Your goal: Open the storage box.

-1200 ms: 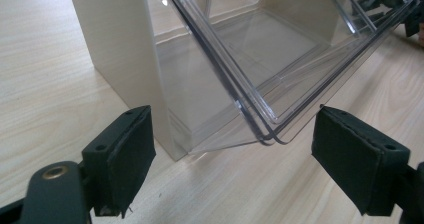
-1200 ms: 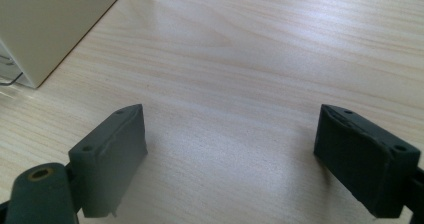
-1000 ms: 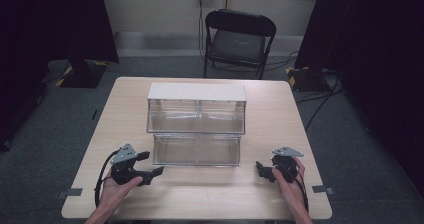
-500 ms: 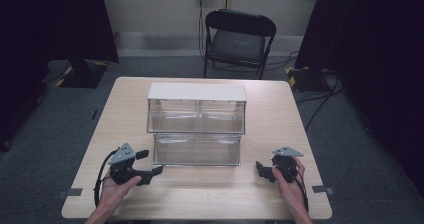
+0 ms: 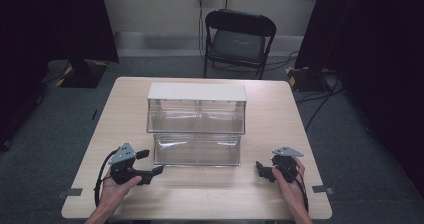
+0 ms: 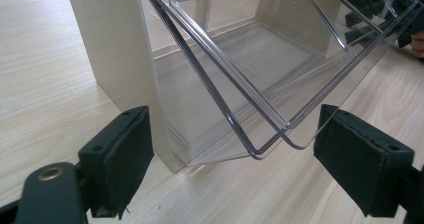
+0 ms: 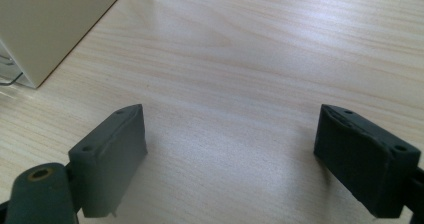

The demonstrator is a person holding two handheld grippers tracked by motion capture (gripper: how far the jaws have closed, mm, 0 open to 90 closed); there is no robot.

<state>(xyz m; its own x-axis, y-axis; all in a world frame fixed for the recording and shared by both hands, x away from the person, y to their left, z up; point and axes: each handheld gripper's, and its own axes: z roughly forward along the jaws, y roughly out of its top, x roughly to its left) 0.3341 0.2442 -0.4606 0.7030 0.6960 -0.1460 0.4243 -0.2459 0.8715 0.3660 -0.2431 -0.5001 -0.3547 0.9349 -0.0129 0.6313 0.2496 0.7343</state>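
Observation:
A two-tier organiser (image 5: 196, 91) with a cream top and side walls stands in the middle of the table (image 5: 270, 189). Its lower clear plastic bin (image 5: 196, 149) is tilted out toward me; the upper bins (image 5: 196, 115) are closed. My left gripper (image 5: 159, 171) rests near the front left, open, jaws pointing at the tilted bin's corner (image 6: 272, 144), a little short of it. The cream side wall (image 6: 117, 44) rises just behind the left jaw. My right gripper (image 5: 259, 170) sits at the front right, open over bare wood (image 7: 235, 84), with the organiser's corner (image 7: 45, 29) to its left.
A black folding chair (image 5: 237, 39) stands behind the table's far edge. Dark curtains hang on both sides, and cables lie on the grey floor at the right (image 5: 320, 99). Bare tabletop runs along the front edge between my hands.
My left gripper has edged slightly right, toward the tilted bin. The right gripper has stayed where it was.

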